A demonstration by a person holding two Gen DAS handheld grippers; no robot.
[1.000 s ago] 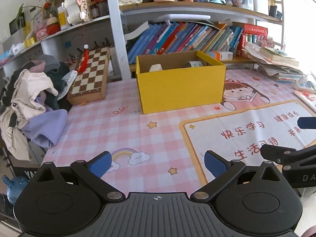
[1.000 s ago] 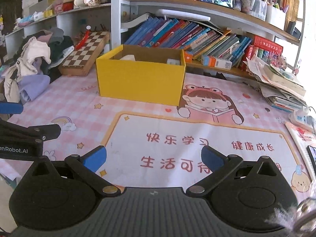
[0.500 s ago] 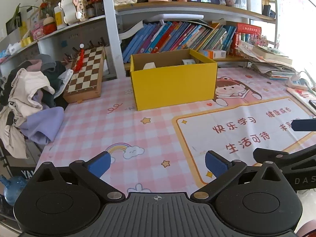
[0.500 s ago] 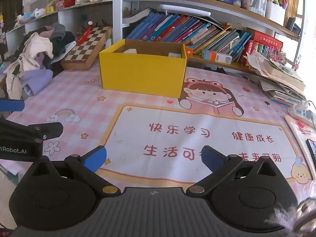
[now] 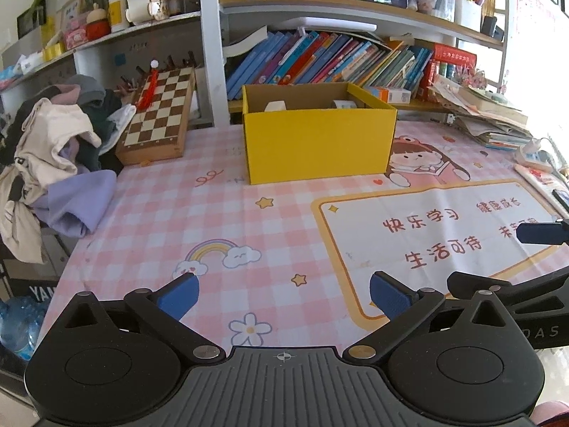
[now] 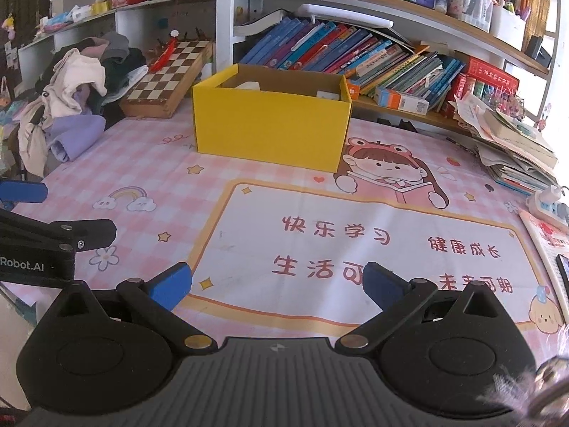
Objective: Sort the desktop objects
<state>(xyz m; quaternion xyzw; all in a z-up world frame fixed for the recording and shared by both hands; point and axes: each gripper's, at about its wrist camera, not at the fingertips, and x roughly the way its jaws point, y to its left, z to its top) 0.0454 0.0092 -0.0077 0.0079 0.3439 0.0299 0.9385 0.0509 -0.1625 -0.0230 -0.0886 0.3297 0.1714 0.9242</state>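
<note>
Yellow box (image 5: 318, 146): your target container sits open-topped at the back of the table, ahead of both tongs and well apart from them, its front wall facing you.
Box contents (image 5: 275, 106): you can see a pale item at the left and a small roll-like thing at the right (image 5: 343, 104); what they are is too small to tell.
Table (image 5: 170, 220): it is covered by a pink checked mat printed with a rainbow, stars, a cartoon girl and a white panel of red characters.
Left tongs (image 5: 282, 293): yours hang low over the near edge of the mat, blue pads spread wide, nothing between them.
Right tongs (image 6: 275, 283): these also stand wide and hold nothing, over the white panel; from the left wrist view you see them just beside at the right edge.
Chessboard (image 5: 158, 114): it leans tilted to the left of the box, near it but not touching.
Clothes pile (image 5: 53, 149): heaped at the table's left edge, beside the chessboard.
Books (image 5: 320, 60): a slanted row on the shelf behind the box.
Paper stack (image 6: 512, 146): piled at the right rear of the table.
Power strip (image 6: 546, 206): at the right edge, in front of the paper stack.
</note>
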